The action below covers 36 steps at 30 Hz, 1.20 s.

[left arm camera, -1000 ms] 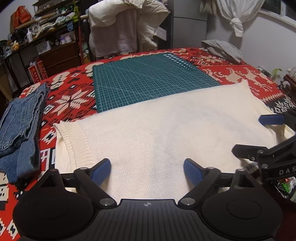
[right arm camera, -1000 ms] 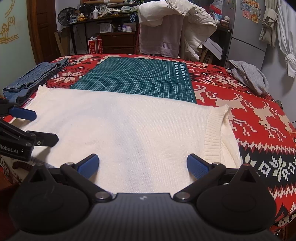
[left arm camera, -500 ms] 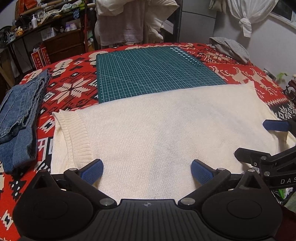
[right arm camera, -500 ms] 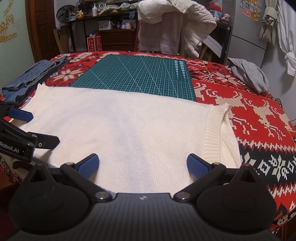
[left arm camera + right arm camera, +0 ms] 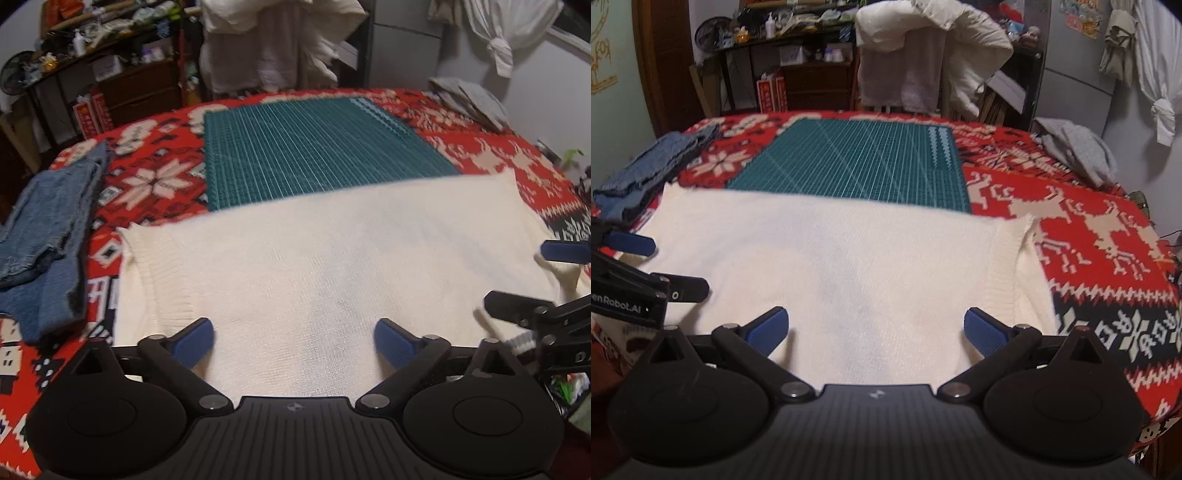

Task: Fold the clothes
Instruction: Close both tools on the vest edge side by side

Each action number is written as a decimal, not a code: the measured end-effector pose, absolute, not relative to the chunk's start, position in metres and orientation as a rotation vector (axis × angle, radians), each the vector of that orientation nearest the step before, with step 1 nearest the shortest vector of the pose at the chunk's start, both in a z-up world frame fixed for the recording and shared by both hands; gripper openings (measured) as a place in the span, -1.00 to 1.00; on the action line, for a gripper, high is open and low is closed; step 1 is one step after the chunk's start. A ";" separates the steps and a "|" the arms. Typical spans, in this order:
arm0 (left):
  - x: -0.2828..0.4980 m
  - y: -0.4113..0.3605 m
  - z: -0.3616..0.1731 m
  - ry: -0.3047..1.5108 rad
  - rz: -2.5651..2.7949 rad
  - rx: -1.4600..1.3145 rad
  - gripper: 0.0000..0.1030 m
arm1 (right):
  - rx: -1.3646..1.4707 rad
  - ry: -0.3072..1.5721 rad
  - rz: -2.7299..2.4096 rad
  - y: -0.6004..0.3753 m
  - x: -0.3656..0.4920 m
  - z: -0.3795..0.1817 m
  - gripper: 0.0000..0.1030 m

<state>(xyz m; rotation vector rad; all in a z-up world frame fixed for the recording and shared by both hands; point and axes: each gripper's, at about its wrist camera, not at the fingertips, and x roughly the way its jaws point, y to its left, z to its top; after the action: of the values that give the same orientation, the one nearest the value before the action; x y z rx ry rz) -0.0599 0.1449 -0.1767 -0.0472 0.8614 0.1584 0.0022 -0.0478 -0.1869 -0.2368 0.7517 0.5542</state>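
We see the cream sweater (image 5: 332, 266) lying long axis 9-to-3, dead ahead at 12 of left gripper (image 5: 293, 338) and right gripper (image 5: 875, 328); both spread apart, holding nothing.

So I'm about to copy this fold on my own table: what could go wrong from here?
The cream sweater hangs over the near table edge, so it may slide off when lifted. Both the left gripper and the right gripper are open above it; uneven pinches could skew the fold.
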 end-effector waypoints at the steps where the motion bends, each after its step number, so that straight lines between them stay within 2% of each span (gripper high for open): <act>1: -0.061 0.145 -0.172 0.843 0.151 -0.052 0.73 | -0.235 0.740 0.555 -0.048 0.002 -0.182 0.98; 4: -0.062 0.146 -0.160 0.794 0.120 -0.089 0.61 | -0.209 0.714 0.553 -0.047 0.005 -0.168 0.90; 5: -0.060 0.147 -0.156 0.784 0.110 -0.112 0.51 | -0.199 0.712 0.553 -0.045 0.007 -0.164 0.82; 6: -0.055 0.147 -0.153 0.778 0.104 -0.137 0.27 | -0.189 0.710 0.553 -0.042 0.009 -0.161 0.72; 7: -0.050 0.149 -0.152 0.781 0.096 -0.163 0.15 | -0.182 0.712 0.558 -0.039 0.013 -0.159 0.63; 8: -0.045 0.151 -0.152 0.787 0.086 -0.190 -0.16 | -0.175 0.713 0.562 -0.035 0.016 -0.156 0.56; 9: -0.039 0.153 -0.152 0.793 0.077 -0.216 -0.46 | -0.168 0.714 0.566 -0.031 0.020 -0.154 0.38; 10: -0.034 0.155 -0.154 0.799 0.070 -0.238 -0.59 | -0.160 0.717 0.570 -0.027 0.023 -0.152 0.10; 11: -0.028 0.157 -0.156 0.806 0.065 -0.258 -0.80 | -0.153 0.736 0.571 -0.022 0.029 -0.153 -0.06; 12: -0.022 0.159 -0.158 0.812 0.060 -0.278 -0.84 | -0.146 0.755 0.573 -0.017 0.034 -0.154 -0.36; 13: -0.016 0.161 -0.160 0.818 0.055 -0.297 -0.84 | -0.138 0.778 0.581 -0.012 0.040 -0.157 -0.56; 15: -0.007 0.165 -0.166 0.828 0.040 -0.339 -0.84 | -0.120 0.812 0.605 -0.005 0.050 -0.163 -0.70; 18: 0.006 0.171 -0.171 0.839 0.018 -0.388 -0.86 | -0.104 0.844 0.641 0.007 0.062 -0.170 -0.77; 36: 0.051 0.196 -0.189 0.863 -0.008 -0.491 -0.90 | -0.092 0.895 0.651 0.055 0.113 -0.198 -0.76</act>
<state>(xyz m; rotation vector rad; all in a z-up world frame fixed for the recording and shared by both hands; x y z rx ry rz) 0.0506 0.1958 -0.1887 -0.4912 0.8634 -0.0077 0.1130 0.0554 -0.1982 -0.0916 0.8945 0.6514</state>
